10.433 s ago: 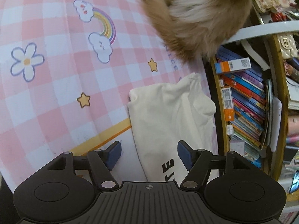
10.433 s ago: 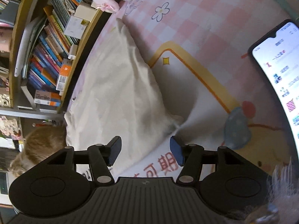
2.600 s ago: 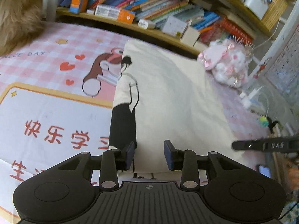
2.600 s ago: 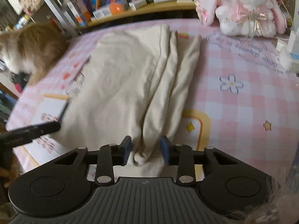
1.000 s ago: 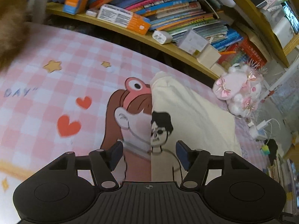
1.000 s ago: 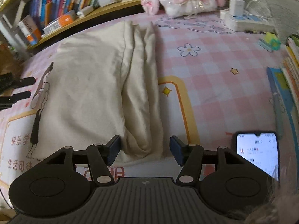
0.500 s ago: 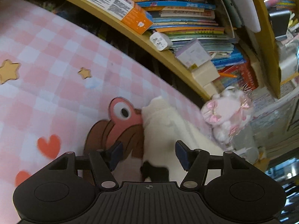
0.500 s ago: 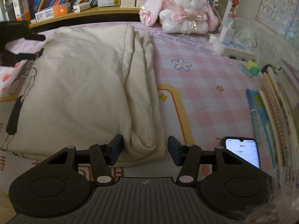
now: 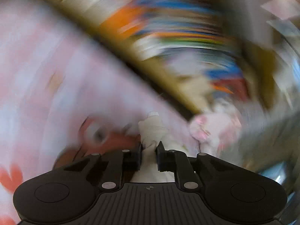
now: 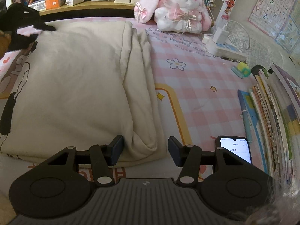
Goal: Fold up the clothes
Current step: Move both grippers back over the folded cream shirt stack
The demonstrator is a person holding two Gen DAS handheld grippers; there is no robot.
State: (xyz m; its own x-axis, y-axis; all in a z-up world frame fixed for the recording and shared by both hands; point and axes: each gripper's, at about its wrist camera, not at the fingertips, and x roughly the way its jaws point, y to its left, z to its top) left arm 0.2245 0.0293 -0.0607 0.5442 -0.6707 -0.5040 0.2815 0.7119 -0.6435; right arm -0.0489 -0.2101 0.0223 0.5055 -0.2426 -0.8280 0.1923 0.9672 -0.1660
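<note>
The cream garment (image 10: 78, 86) lies half-folded on the pink mat (image 10: 202, 97). The left gripper (image 9: 149, 154) has just been closing and pinches its far corner, presumably for lifting. The right gripper (image 10: 145, 151) straddles the near bunched edge, unclenched, poised to grasp.

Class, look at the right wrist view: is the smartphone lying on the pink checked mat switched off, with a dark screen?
No. The black smartphone shows a lit white screen with text as it lies on the pink checked mat beside the stacked books.

Phone (image 10: 236, 150), books (image 10: 275, 116) crowding right edge.
</note>
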